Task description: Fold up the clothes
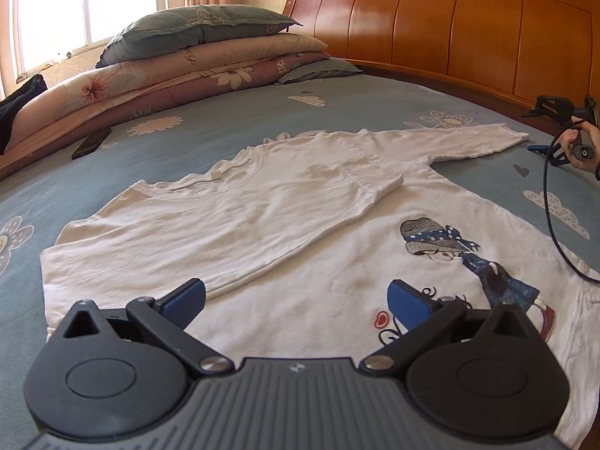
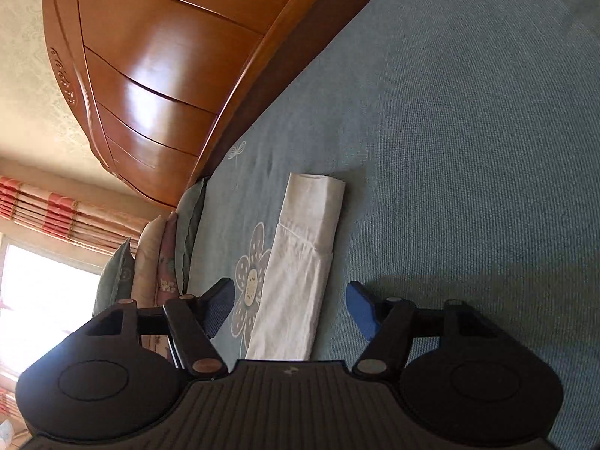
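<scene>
Plainly, the white long-sleeved cotton shirt with a printed cartoon girl (image 1: 300, 225) lies flat on the blue-grey flower-patterned bed sheet (image 1: 356, 112), one sleeve already folded across the chest and the other, the outstretched white sleeve (image 1: 483, 140), reaching toward the polished orange wooden headboard (image 1: 450, 26). That sleeve is what the next fold likely turns on. In the right wrist view its long axis runs straight away from the right claw (image 2: 290, 307), directly ahead and between the two blue pads, which stand apart on either side without touching the cloth (nothing gripped). The right hand is clearly the nearer one; the left claw (image 1: 296, 300) hovers over the shirt's hem end, jaws wide and empty. The rolled right view hides the shirt body, and the left view cuts the right claw off at the frame edge, so its fingertips cannot be made out there.
</scene>
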Motion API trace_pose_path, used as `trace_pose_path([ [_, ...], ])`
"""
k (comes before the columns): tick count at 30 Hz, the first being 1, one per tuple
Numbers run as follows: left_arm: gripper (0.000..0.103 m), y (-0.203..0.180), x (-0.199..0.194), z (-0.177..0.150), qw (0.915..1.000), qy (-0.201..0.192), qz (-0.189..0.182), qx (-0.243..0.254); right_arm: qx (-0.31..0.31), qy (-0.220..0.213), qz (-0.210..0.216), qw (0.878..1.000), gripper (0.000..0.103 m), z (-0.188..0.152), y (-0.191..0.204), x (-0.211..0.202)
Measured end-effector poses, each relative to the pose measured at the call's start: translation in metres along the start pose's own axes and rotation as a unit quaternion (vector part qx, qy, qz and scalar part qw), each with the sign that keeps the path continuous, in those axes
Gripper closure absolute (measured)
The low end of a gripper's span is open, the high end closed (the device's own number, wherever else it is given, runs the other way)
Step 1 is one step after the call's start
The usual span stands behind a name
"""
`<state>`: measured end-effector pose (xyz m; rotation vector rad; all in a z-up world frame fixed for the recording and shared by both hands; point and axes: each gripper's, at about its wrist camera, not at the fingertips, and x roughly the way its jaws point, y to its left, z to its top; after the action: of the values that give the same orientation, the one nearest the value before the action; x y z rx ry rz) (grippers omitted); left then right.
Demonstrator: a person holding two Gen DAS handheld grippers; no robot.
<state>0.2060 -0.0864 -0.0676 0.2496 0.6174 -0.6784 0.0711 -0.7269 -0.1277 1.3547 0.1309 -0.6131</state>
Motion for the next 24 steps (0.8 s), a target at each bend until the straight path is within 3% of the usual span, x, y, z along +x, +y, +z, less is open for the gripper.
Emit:
trace_pose_path([
  [3,0.001,-0.011,-0.001,-0.001,0.9990,-0.012,-0.023,-0.038,-0.016,0.002,-0.024,1.000,0.042,0.004,0.003,0.015],
  [14,0.001,-0.043,-0.003,0.008,0.9971,-0.054,-0.037,-0.038,-0.087,0.004,-0.005,0.996,0.043,0.005,0.016,0.046],
  [19,0.001,-0.044,-0.005,0.008,0.9947,-0.068,-0.042,-0.065,-0.105,-0.016,0.019,0.994,0.044,0.010,0.014,0.050],
  [24,0.001,-0.045,-0.006,0.007,0.9926,-0.074,-0.048,-0.084,-0.133,-0.021,0.009,0.991,0.044,0.014,0.021,0.058],
])
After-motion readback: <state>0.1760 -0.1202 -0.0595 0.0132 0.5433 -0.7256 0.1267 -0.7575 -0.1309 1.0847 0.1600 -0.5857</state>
